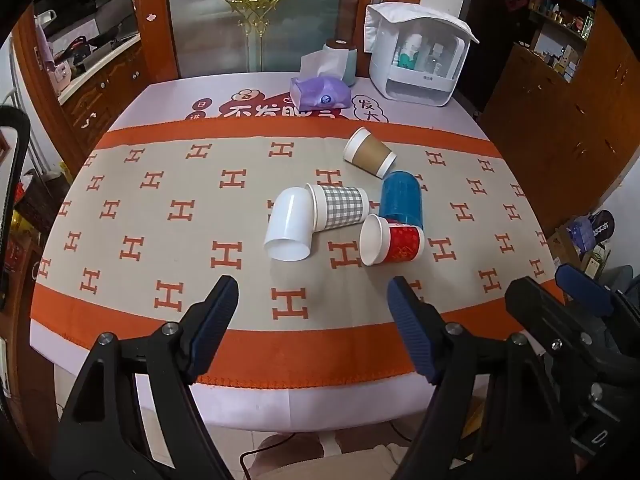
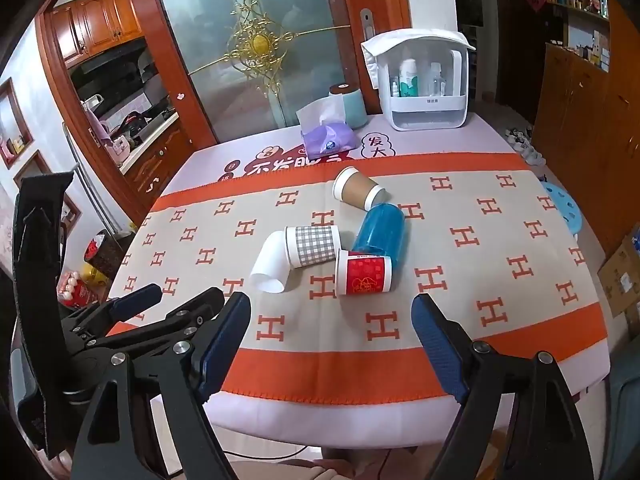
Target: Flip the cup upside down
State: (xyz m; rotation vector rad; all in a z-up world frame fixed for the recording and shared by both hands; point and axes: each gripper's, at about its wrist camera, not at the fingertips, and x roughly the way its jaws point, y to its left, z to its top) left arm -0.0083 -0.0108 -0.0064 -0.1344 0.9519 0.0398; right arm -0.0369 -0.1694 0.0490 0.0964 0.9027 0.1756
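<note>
Several cups lie on their sides in a cluster mid-table: a white plastic cup [image 1: 289,227] [image 2: 270,263], a grey checked paper cup [image 1: 341,207] [image 2: 313,245], a red paper cup [image 1: 394,245] [image 2: 364,273], a blue translucent cup [image 1: 401,199] [image 2: 381,232] and a brown paper cup [image 1: 370,152] [image 2: 357,189] farther back. My left gripper [image 1: 314,296] is open and empty, hovering over the near table edge. My right gripper [image 2: 332,316] is open and empty, also short of the cups. Each gripper shows at the edge of the other's view.
The table carries an orange-and-beige cloth [image 1: 160,208] [image 2: 500,240]. At the back stand a purple tissue pack [image 1: 320,90] [image 2: 329,141], a teal canister [image 1: 344,60] [image 2: 352,106] and a white storage box [image 1: 420,60] [image 2: 424,84]. Wooden cabinets flank the table.
</note>
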